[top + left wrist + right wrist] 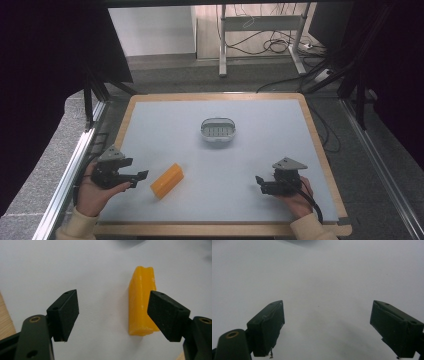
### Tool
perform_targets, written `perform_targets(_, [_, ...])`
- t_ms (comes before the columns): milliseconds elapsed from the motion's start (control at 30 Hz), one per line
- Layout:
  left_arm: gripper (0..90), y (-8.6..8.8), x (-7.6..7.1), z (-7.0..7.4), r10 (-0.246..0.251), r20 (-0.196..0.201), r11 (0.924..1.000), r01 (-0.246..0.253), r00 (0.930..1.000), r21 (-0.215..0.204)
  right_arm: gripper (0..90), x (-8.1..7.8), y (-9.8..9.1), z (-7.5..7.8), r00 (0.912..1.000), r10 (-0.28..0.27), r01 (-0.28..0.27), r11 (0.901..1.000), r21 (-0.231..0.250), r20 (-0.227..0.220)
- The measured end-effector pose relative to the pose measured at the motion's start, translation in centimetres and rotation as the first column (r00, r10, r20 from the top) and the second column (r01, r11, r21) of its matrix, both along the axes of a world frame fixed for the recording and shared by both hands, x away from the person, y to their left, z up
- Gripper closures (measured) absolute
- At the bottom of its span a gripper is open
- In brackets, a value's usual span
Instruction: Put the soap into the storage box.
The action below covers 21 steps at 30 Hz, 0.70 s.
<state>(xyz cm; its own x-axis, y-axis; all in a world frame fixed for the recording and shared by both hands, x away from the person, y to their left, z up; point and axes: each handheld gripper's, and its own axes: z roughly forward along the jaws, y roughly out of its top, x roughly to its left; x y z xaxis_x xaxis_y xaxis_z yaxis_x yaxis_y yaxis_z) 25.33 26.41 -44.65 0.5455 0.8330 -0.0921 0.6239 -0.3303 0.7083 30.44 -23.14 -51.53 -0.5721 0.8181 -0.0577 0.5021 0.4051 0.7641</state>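
1. The left tongs (141, 176) rest low at the near left of the table (260, 107), jaws spread wide with nothing between them. The person's left hand (95, 192) holds them pointed to the right, toward the yellow block (167, 180).

2. In the left gripper view the yellow block (141, 302) lies just ahead of the jaws, off to one side, so that one jaw overlaps its near end in the picture. Whether that jaw touches the block I cannot tell. The block is not yet centred in the gap. The wide opening looks chosen to leave room to straddle it.

3. The block lies flat on the table, near the front edge, long side angled away from the person. To my eye, the left tongs would need to shift sideways before closing across the narrow width.

4. The right tongs (259, 180) sit at the near right, well apart from the block, held by the right hand (295, 197). In the right gripper view the jaws stand wide apart over bare table, gripping nothing; likely this hand is waiting.

5. Farther out, a small grey basket (218, 131) stands near the table's middle, beyond the block. It looks empty and is a plausible place for the block to go.
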Motion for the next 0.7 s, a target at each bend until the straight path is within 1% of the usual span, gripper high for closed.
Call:
perform_targets(167, [24.8,-0.6,-0.1,0.1,-0.03,-0.014,0.9995,0.03,0.9995,-0.003,12.5,-0.1,0.1,0.0,1.0,0.005,-0.005,0.9998,-0.02,0.005])
perform_targets(267, [24.5,-0.9,-0.2,0.3,-0.036,-0.014,0.9993,0.035,0.9993,-0.007,12.5,-0.1,0.1,0.1,0.9999,0.005,-0.005,0.9997,-0.023,0.012])
perform_targets(367, [24.0,-1.1,-0.2,0.4,-0.041,-0.014,0.9991,0.041,0.999,-0.007,12.5,-0.1,0.0,0.0,1.0,0.003,-0.003,0.9997,-0.024,0.008])
perform_targets(633, [23.8,-2.1,-0.1,0.4,-0.052,-0.034,0.9986,0.052,0.9981,0.005,12.5,-0.1,0.1,0.0,1.0,0.001,-0.001,0.9993,-0.038,0.009])
perform_targets(700, [23.8,-2.2,-0.1,0.4,-0.061,-0.04,0.998,0.061,0.9974,0.013,12.5,-0.1,0.1,0.0,1.0,0.002,-0.001,0.9992,-0.041,0.008])
